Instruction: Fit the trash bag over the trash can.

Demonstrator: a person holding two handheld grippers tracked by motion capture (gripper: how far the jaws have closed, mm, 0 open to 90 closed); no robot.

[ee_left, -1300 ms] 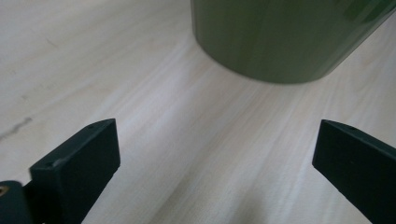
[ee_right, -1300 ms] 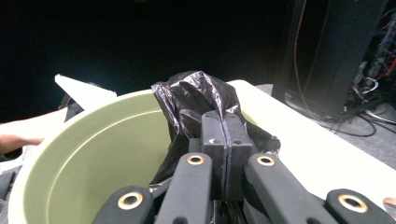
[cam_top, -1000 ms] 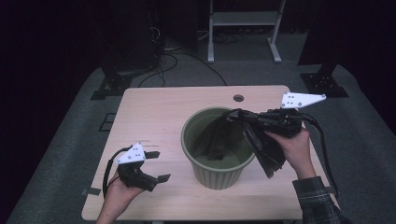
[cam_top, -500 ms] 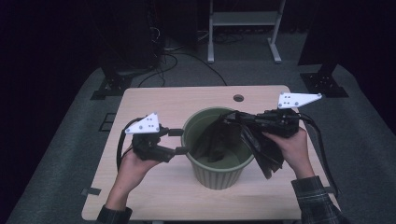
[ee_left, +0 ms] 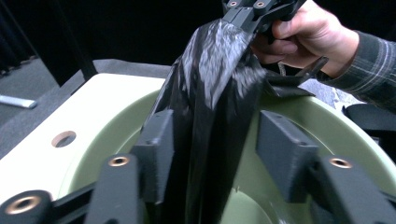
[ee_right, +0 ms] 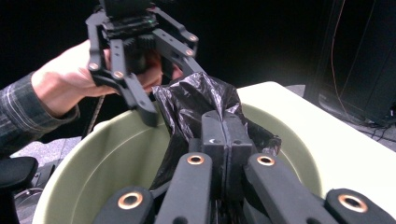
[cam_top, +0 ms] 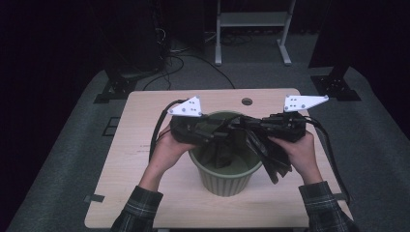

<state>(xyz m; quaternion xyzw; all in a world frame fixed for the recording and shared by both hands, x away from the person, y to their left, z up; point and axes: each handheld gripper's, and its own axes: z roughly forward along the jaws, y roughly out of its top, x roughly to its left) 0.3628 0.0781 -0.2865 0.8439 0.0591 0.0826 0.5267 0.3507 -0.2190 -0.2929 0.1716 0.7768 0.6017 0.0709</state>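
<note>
Green bin [cam_top: 227, 176] stood mid-counter [cam_top: 125, 164], used as the landmark below.

Black bag [cam_top: 251, 140]: bunched over the bin's mouth, part hanging inside, part draped over the rim on the side of the right hand [cam_top: 300, 154]. Seen in the left gripper view [ee_left: 210, 102] as a glossy pleated column rising from inside the bin up to the other tool; seen in the right gripper view [ee_right: 196, 105] crumpled just above the rim.

Right hand-held gripper [cam_top: 241, 126]: held above the bin's right rim, pointed across the opening. Jaws fully closed, pads pinched together on a fold of the bag [ee_right: 223, 140]. Bag hung down from that pinch into the bin.

Left hand-held gripper [cam_top: 217, 131]: held above the bin's left rim by the left hand [cam_top: 167, 150], pointed inward over the opening, facing the right one. Jaws roughly half open, just been closing. Bag column sat right between the two pads [ee_left: 156, 149]; left pad close against the film or touching it, right pad with a visible gap. Not yet clamped, as far as could be told.

Both tools nearly tip to tip over the bin centre, bag stretched between and below them. Grey three-cornered plates [cam_top: 186, 107] above the bin's far rim on either side. Round hole [cam_top: 247, 101] in the counter beyond the bin. Plaid sleeves [cam_top: 138, 212] at the near edge of the counter, either side of the bin.
</note>
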